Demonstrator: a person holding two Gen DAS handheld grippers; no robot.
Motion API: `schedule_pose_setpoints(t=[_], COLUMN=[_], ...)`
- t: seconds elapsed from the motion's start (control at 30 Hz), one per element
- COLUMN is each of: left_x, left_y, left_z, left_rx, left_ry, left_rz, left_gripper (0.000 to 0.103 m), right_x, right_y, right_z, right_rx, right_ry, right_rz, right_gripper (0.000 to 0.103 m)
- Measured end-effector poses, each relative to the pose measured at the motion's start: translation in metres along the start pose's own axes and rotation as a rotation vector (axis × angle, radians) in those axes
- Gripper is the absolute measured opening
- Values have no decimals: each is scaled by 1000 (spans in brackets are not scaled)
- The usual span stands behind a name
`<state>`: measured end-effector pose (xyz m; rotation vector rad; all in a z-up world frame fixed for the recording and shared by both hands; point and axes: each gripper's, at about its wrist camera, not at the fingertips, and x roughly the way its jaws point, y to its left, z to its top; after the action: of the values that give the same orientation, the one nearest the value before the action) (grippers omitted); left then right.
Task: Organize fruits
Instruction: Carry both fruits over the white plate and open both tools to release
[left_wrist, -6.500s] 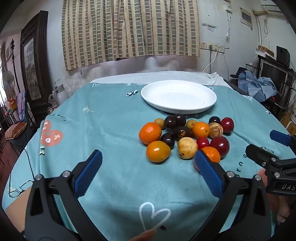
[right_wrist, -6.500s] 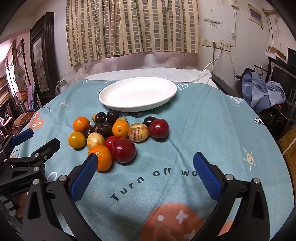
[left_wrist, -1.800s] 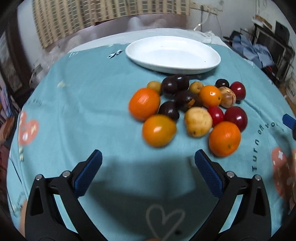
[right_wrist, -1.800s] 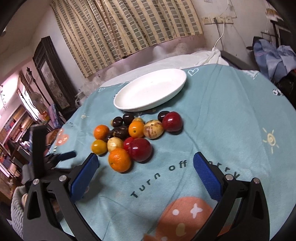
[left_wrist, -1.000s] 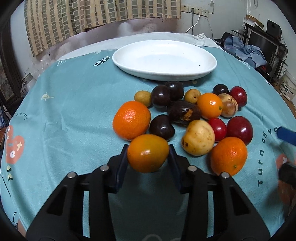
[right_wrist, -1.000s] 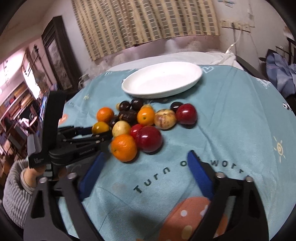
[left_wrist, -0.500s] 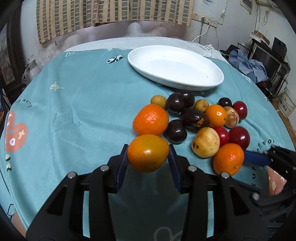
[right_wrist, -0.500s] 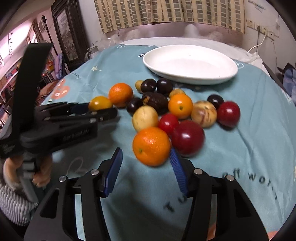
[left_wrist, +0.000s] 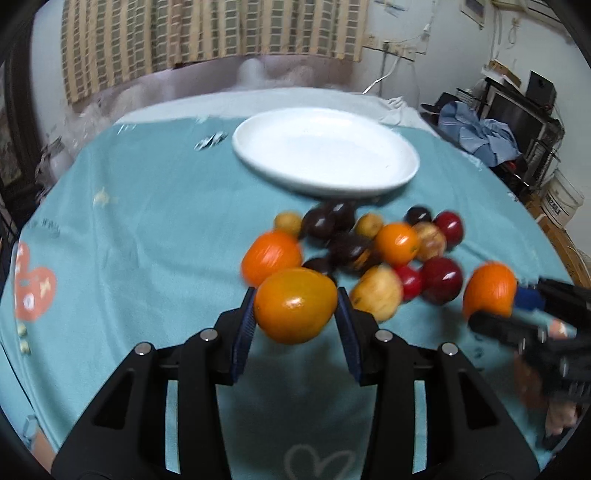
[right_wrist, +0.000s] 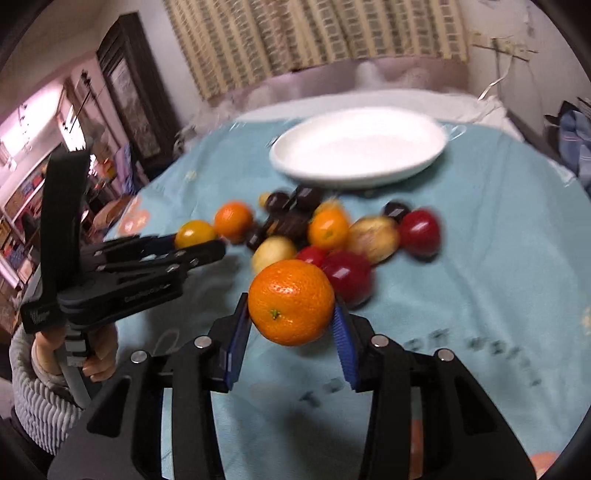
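- since half a second ago the orange (right_wrist: 291, 302) has come up off the cloth with the right gripper (right_wrist: 291, 332); it had sat among the pile with the blue pads just closing round it.
- the yellow-orange fruit (left_wrist: 295, 305) is still clamped in the left gripper (left_wrist: 295, 332), as it was a second ago, now carried a little higher over the pile.
- the right gripper's two pads press the orange's sides, the fruit held clear above the teal tablecloth (right_wrist: 498, 258), just in front of a dark red fruit (right_wrist: 349, 277).
- the left gripper's pads squeeze the yellow-orange fruit from both sides; right behind it lies another orange (left_wrist: 271, 255).
- the remaining pile (left_wrist: 373, 243) of red, dark purple, tan and orange fruits lies on the cloth between the grippers and the white plate (left_wrist: 402, 173).
- the plate holds no fruit; the nearest dark fruits lie just beside its front rim.
- in the left view the right gripper shows at the right edge, blurred, with the orange at its tip.
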<state>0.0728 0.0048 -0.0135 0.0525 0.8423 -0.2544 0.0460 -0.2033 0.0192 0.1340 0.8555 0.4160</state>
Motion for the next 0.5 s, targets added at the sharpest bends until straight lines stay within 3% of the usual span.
schedule_pose_setpoints(t=[0.1, 0.27, 0.47, 0.5], left_x=[4, 37, 93, 100], left_y=[-10, -14, -8, -7], left_z=[32, 90, 115, 117], left_rx=[14, -29, -88, -95], left_ry=[-12, -2, 61, 68], left_rz=[21, -1, -21, -24], left_gripper=[43, 43, 43, 47], right_x=[0, 46, 100, 104], right_y=[-18, -44, -73, -78], right_z=[37, 93, 113, 114], right_rx=[28, 113, 201, 219], right_ry=[-38, -35, 25, 24], right_rz=[-51, -71, -61, -36], right_gripper=[43, 43, 45, 45])
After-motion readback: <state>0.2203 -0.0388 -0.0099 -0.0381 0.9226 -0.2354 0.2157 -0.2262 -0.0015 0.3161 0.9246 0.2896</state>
